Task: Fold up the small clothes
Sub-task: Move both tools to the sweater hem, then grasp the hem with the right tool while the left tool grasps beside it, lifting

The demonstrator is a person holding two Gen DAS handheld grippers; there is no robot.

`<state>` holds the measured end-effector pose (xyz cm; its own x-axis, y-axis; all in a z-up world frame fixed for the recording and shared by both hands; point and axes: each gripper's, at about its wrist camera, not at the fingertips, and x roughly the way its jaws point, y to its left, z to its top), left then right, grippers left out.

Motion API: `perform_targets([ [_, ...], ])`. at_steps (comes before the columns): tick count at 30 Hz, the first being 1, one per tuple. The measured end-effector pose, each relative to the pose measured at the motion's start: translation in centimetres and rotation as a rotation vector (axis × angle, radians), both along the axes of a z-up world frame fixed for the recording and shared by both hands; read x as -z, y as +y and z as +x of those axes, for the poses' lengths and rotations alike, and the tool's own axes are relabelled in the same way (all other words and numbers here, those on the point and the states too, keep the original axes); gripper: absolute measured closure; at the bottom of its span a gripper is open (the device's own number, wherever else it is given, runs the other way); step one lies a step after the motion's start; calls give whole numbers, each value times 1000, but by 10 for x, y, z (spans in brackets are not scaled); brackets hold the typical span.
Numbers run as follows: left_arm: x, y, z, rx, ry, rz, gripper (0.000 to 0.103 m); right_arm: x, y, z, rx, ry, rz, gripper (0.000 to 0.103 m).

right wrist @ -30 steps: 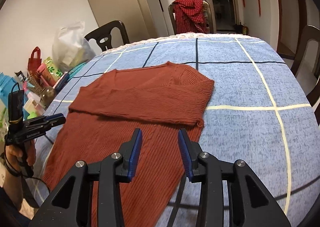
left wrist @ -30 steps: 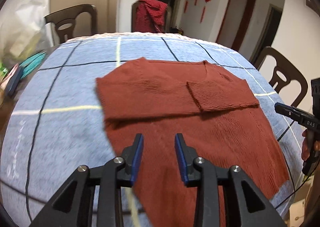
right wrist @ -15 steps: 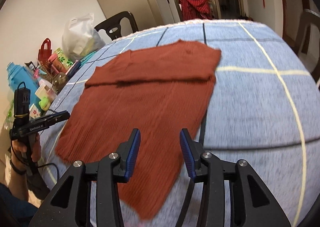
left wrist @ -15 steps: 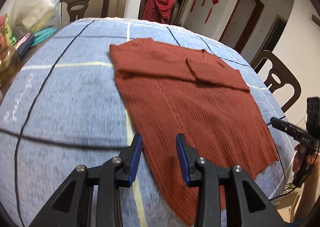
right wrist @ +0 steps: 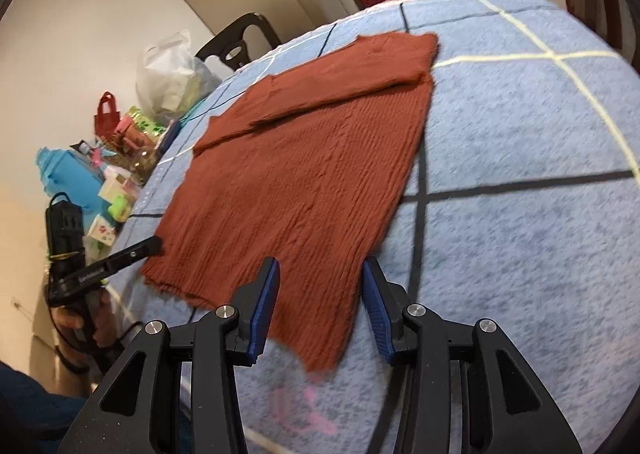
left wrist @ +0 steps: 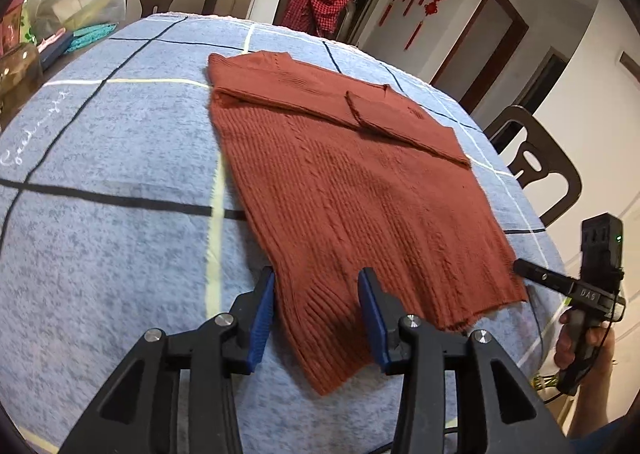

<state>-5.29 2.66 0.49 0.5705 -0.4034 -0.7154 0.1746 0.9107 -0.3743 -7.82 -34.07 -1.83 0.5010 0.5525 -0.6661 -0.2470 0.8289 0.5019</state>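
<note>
A rust-red sweater (left wrist: 352, 190) lies flat on the blue checked tabletop (left wrist: 120, 158), sleeves folded across its far end. The left gripper (left wrist: 316, 310) and right gripper (right wrist: 320, 306) hover over its near hem corners; both have just been opening, fingers parted, gripping nothing. Chairs (left wrist: 536, 166) ring the tabletop; bags and boxes (right wrist: 120, 158) crowd the left edge.

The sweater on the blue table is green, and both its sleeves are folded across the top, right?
Not quite. The sweater is rust red, not green, as both wrist views show. The rest holds: it lies on the blue checked tablecloth with its sleeves folded across the top.
</note>
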Motion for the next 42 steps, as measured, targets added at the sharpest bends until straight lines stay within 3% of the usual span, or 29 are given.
perform_targets([
  [5,4,5,0,-5,15,-85,59,3,-4,-5,0,21,68,60],
  [9,5,2,7,-6,13,-98,60,6,-5,0,10,37,106,60],
  [13,7,4,11,-16,38,-113,75,4,-2,5,-2,43,96,62],
  [16,9,11,12,-13,55,-131,85,5,-3,9,-2,59,93,71],
  [18,11,14,13,-7,62,-142,88,6,-3,12,2,64,79,91],
  [19,12,15,14,-5,67,-150,91,8,-3,13,4,72,75,93],
  [34,-11,50,7,6,-14,-282,94,-3,-30,3,8,35,267,96],
  [42,-46,55,29,14,-118,-333,94,-26,-35,20,-2,-40,369,96],
])
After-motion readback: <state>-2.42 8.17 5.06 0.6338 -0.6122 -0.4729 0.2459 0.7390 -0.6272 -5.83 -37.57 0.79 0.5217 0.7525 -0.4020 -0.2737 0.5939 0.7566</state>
